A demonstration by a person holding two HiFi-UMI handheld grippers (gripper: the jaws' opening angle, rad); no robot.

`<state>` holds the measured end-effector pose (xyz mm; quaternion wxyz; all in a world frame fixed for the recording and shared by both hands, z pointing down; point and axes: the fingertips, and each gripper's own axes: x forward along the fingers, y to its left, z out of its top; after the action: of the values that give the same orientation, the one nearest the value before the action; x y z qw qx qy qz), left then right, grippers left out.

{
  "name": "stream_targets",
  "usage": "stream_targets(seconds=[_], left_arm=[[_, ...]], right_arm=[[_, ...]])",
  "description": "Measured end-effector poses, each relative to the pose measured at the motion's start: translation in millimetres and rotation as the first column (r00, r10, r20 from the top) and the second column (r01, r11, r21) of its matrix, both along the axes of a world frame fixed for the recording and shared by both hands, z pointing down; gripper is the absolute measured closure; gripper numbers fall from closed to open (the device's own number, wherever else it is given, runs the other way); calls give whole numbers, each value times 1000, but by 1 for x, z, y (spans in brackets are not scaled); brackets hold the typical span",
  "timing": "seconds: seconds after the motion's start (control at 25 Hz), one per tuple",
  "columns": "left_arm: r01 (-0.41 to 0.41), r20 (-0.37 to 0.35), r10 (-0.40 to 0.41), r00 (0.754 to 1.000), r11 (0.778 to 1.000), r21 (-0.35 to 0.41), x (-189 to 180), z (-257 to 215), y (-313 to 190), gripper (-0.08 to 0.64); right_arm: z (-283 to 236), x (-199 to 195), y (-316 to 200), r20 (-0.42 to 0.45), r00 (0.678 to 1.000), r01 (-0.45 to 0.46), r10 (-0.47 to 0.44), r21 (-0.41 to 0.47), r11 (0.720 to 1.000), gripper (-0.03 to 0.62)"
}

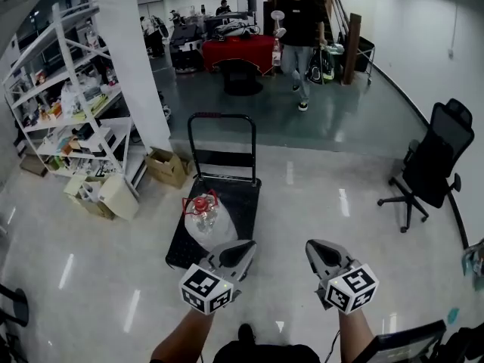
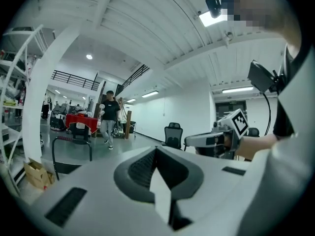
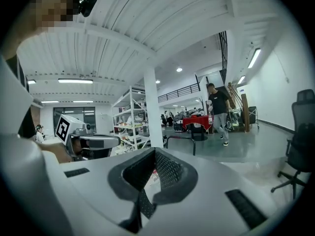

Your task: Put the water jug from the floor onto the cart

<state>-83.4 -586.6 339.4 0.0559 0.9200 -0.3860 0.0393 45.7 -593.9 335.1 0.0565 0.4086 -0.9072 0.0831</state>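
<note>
Head view puts the water jug [image 1: 203,219] on the left side of the cart [image 1: 242,203]'s dark deck, not on the floor, with its red cap end toward the cart's push handle [image 1: 221,116] at 12 o'clock. The left tongs [image 1: 248,245] sit just this side of it. The jug lies at roughly 11 o'clock from their tip and about 10 o'clock from the right tongs [image 1: 311,245], so the left hand is plainly the nearer. Both pairs of tongs are closed tight with nothing between them, and each gripper view shows its jaws meeting on empty air. By my reckoning the jug's long axis runs along the cart's length, though from this steep angle I cannot tell whether it stands upright or leans. Its near end is covered by the left tongs and their marker cube. The left gripper view misses the jug altogether, and the right shows only a pale smudge behind its jaws.
</note>
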Motion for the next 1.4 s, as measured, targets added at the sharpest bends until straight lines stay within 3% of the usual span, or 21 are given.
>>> stream_targets(seconds=[0.16,0.36,0.48,0.72,1.12,1.4], left_arm=[[14,15,-14,1000,1000,12,39,-3,49,558],[48,9,-48,999,999,-25,91,8,120,558],[50,42,-49,998,998,-35,115,4,156,558],[83,28,-82,996,996,-38,102,-2,224,558],[-54,11,54,998,998,-25,62,12,368,558],[-85,-20,84,996,996,-21,47,2,452,558]], right_arm=[[-4,38,49,14,1000,17,-18,21,1000,589],[6,87,120,-3,997,74,-74,16,997,589],[3,115,155,18,998,67,-67,5,998,590],[0,116,226,39,998,38,-39,14,999,589],[9,73,367,50,996,-77,78,-17,997,589],[-1,54,462,34,995,-96,97,-14,995,590]])
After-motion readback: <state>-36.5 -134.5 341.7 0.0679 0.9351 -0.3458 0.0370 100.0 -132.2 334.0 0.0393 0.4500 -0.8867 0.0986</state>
